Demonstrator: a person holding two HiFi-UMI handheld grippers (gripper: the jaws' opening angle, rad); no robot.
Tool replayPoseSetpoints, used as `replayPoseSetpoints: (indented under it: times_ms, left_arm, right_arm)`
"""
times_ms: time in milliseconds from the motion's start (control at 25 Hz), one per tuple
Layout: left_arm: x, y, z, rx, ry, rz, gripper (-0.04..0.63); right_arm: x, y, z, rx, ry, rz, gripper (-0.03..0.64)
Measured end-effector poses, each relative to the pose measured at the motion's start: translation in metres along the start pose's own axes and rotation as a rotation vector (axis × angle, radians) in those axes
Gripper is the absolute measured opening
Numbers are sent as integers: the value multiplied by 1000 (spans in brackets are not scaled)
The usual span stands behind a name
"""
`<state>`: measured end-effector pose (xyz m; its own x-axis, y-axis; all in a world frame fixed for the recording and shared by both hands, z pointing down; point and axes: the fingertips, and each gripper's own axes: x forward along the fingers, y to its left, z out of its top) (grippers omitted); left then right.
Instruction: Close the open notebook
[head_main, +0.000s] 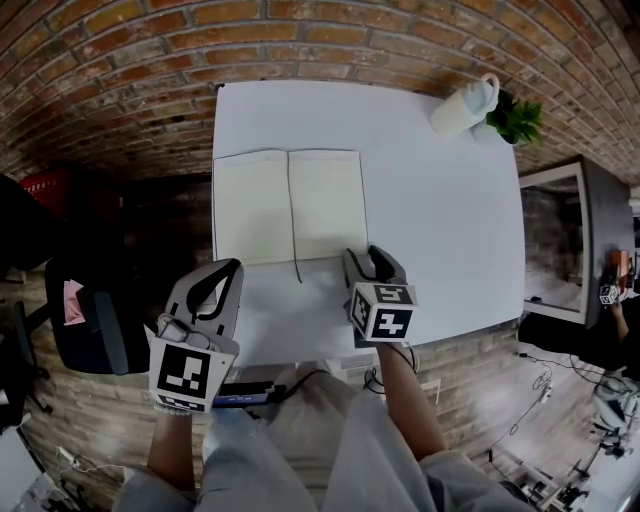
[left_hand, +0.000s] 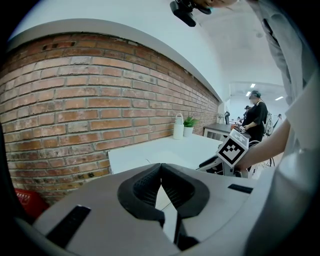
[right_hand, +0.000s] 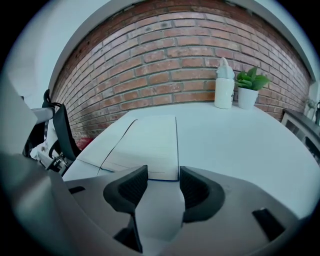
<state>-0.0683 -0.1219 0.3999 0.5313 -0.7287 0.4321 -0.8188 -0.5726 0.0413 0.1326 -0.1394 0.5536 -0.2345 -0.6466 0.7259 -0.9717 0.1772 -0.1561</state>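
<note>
On the white table (head_main: 450, 230) the notebook (head_main: 288, 205) lies flat and wide open, over on the left side close to the front edge. The right gripper (head_main: 366, 258) sits just at its near right corner, jaws spread apart, nothing pinched. The left gripper (head_main: 228, 272) hovers by the table's front left corner, jaws pressed together, empty

Left gripper (head_main: 224, 270): pale grey moulded shell; black ribbed pads (left_hand: 145, 185); white cube (head_main: 188, 375) printed with black square markers; right gripper (head_main: 366, 256): matching grey shell; black pads (right_hand: 131, 186); marker cube (head_main: 382, 310); person: pale loose garment (head_main: 330, 440); sleeves ending above the forearms.
</note>
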Motion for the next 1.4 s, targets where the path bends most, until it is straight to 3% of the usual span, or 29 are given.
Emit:
replayPoseSetpoints:
  times_ms: [640,840,920,1000,1400]
  left_arm:
    - [-5,-4,-2,-1,-1,3,18]
    - [-5,-3,-2,1,-1,3,18]
    - [-6,-3,-2,1,-2,4,18]
    - [-6,-3,-2,0,-1,5,18]
    - [-5,-4,-5,12,6,12,18]
  right_arm:
    - [-2,-2,0,-11,14,-32,184]
    - [-3,-8,2,-5,15,-59,146]
    - [-4,-12,2,-19,19,-79,87]
    - [-5,-15,2,-20,22,-85,71]
    - [-15,-13,12,35,-21,-54,54]
